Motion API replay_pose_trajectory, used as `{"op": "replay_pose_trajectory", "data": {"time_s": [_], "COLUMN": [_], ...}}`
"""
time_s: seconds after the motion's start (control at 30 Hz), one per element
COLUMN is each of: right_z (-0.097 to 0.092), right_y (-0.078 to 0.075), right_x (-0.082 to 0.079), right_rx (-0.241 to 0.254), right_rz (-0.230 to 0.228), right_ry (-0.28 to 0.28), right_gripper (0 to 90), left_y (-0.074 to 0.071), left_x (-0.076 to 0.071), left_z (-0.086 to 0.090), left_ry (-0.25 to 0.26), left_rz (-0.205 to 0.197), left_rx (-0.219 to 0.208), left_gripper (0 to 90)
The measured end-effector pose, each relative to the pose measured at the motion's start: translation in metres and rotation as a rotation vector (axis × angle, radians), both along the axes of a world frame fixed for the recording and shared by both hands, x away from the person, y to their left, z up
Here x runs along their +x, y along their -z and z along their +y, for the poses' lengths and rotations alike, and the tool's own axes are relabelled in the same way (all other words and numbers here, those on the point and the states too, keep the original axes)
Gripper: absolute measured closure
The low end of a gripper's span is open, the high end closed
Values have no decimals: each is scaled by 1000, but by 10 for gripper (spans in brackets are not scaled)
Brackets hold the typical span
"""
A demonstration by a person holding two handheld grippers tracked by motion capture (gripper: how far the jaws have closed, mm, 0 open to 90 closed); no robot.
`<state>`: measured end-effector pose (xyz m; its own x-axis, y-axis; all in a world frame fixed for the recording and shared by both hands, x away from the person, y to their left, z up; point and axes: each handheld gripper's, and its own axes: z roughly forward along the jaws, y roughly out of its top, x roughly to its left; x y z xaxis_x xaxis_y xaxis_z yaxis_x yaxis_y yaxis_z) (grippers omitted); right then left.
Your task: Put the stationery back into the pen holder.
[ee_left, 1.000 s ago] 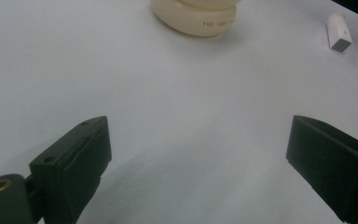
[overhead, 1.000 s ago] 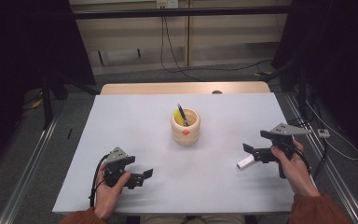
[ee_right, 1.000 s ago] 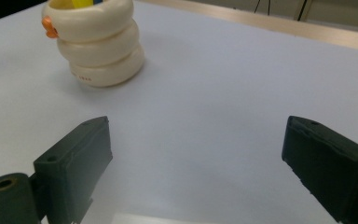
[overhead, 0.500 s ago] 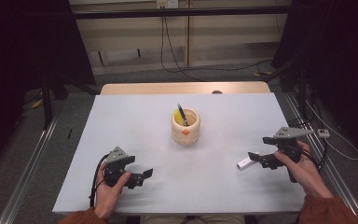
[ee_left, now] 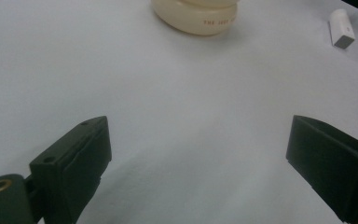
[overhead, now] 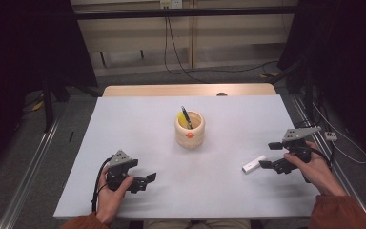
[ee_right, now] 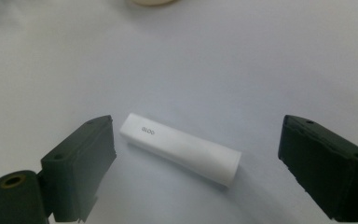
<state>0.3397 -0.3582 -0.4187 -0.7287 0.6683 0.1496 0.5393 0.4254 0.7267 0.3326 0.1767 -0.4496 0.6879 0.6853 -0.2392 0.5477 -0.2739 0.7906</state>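
A small white rectangular block (overhead: 254, 164) lies flat on the white table (overhead: 138, 129), right of centre. My right gripper (overhead: 268, 164) is open just to its right, low over the table. In the right gripper view the white block (ee_right: 181, 148) lies between the wide-spread jaws, nearer the left one, touching neither. My left gripper (overhead: 147, 182) rests open near the front left edge, nothing between its jaws (ee_left: 196, 158). A cream round cup (overhead: 189, 129) with a black pen (overhead: 186, 116) and something yellow in it stands at the table's centre.
The cup's base (ee_left: 196, 16) and the white block (ee_left: 341, 28) show far off in the left gripper view. A wooden strip (overhead: 186, 90) runs along the table's far edge. Dark curtains, metal rails and cables surround the table.
My right gripper has drawn back toward the front right and lowered, its jaws now facing the white block. The block and my left gripper have stayed put.
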Motion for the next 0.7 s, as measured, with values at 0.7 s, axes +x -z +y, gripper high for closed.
{"op": "replay_pose_trajectory", "data": {"time_s": [0.7], "right_z": [14], "right_y": [-7], "right_x": [25], "right_rx": [-409], "right_rz": [-66], "right_ry": [-306], "right_gripper": [200], "left_y": [1], "left_x": [0], "left_z": [-1], "left_ry": [9], "left_rz": [3], "left_rx": [5], "left_gripper": [65]}}
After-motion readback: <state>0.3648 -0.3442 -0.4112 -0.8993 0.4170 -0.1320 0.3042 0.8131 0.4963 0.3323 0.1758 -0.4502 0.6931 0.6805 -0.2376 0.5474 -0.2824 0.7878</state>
